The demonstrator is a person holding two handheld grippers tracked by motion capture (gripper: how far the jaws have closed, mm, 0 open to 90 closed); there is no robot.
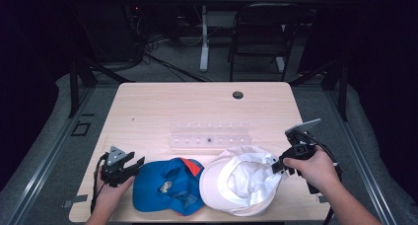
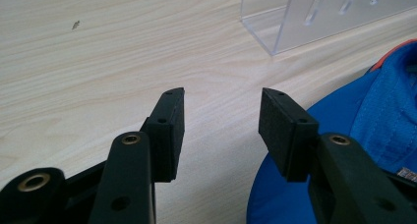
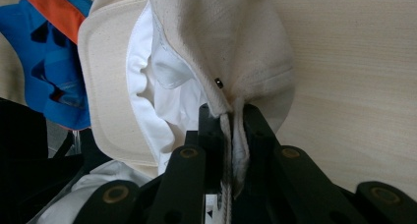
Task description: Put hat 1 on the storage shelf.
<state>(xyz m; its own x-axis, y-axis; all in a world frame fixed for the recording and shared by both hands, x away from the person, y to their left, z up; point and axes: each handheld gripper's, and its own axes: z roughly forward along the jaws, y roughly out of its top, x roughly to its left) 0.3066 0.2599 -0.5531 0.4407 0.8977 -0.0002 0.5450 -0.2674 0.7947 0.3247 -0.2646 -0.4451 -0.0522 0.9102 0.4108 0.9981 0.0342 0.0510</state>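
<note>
The left gripper [image 1: 133,167] rests on the wooden table [image 1: 162,106], jaws apart, just beside the blue baseball cap [image 1: 165,185]. Right of that cap lies the cream bucket hat [image 1: 241,183], upside down, its brim pinched between the right gripper's [image 1: 279,167] closed jaws.

Cream cap [image 1: 241,183] upside down beside blue cap [image 1: 165,185].

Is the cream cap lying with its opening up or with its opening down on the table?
Opening up. The cream cap shows its white lining, and the right gripper is shut on its back edge, fabric pinched between the fingers.
</note>
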